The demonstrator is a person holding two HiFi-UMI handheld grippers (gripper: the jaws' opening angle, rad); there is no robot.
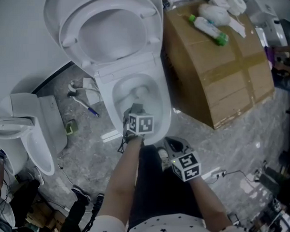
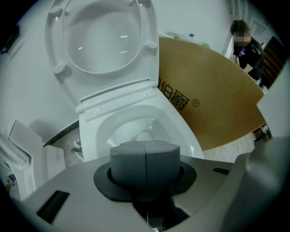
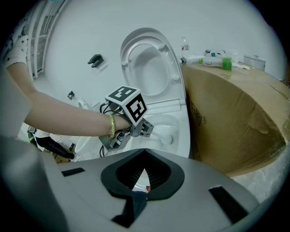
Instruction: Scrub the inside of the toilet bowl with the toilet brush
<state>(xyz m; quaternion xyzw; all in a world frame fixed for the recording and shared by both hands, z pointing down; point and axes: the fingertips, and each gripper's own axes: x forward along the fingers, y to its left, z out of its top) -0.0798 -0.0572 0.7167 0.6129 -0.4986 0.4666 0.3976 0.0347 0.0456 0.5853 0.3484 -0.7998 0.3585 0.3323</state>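
Note:
A white toilet bowl (image 1: 106,98) stands with its seat and lid (image 1: 108,29) raised. My left gripper (image 1: 135,109) hangs over the bowl's front rim, its grey pads (image 2: 129,161) pressed together. In the right gripper view a white handle runs from the left gripper (image 3: 146,128) down to the toilet brush head (image 3: 166,136) inside the bowl (image 3: 183,131). The brush head shows pale in the bowl's hollow (image 1: 141,93) (image 2: 145,135). My right gripper (image 1: 177,147) (image 3: 144,174) is held back beside the person's leg, shut and empty.
A large cardboard box (image 1: 219,72) stands tight against the toilet's right side, with bottles (image 1: 208,25) on top. A second white fixture (image 1: 36,140) is at the left. A pen-like tool (image 1: 85,106) and cables lie on the floor. A person (image 2: 244,45) stands beyond the box.

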